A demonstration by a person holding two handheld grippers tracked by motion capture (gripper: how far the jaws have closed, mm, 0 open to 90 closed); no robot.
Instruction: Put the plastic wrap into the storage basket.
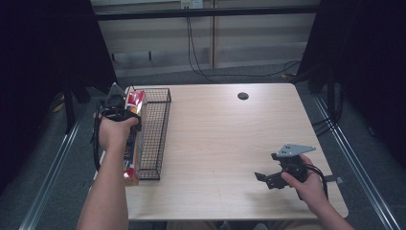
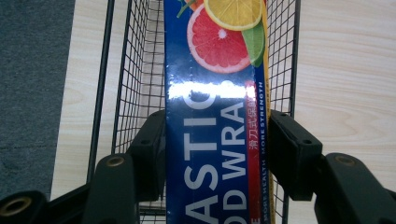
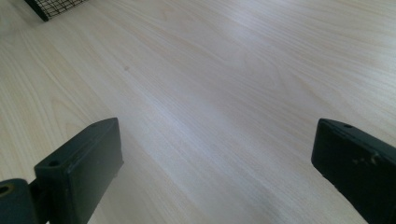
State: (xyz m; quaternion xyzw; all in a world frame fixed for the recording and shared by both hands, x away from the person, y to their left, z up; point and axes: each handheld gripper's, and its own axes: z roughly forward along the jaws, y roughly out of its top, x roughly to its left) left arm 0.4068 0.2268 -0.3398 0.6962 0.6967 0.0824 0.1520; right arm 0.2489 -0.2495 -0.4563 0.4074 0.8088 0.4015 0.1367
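Note:
A long blue plastic wrap box (image 2: 212, 130) with citrus pictures runs between my left jaws, whose pads press on both of its long sides. In the high view that box (image 1: 134, 103) lies along the left side of the black wire basket (image 1: 155, 132), with my left gripper (image 1: 123, 114) shut on it near its far end. Below the box the left gripper view shows the basket's mesh (image 2: 137, 84). My right gripper (image 1: 268, 179) rests low over the table's near right part, jaws wide apart, and bare wood lies between its fingers (image 3: 79, 163).
The wooden table (image 1: 225, 139) has a small dark round hole (image 1: 243, 96) near its far edge. A corner of the basket (image 3: 53, 7) lies far ahead of the right jaws. Grey floor and metal rails flank the table; cables hang behind.

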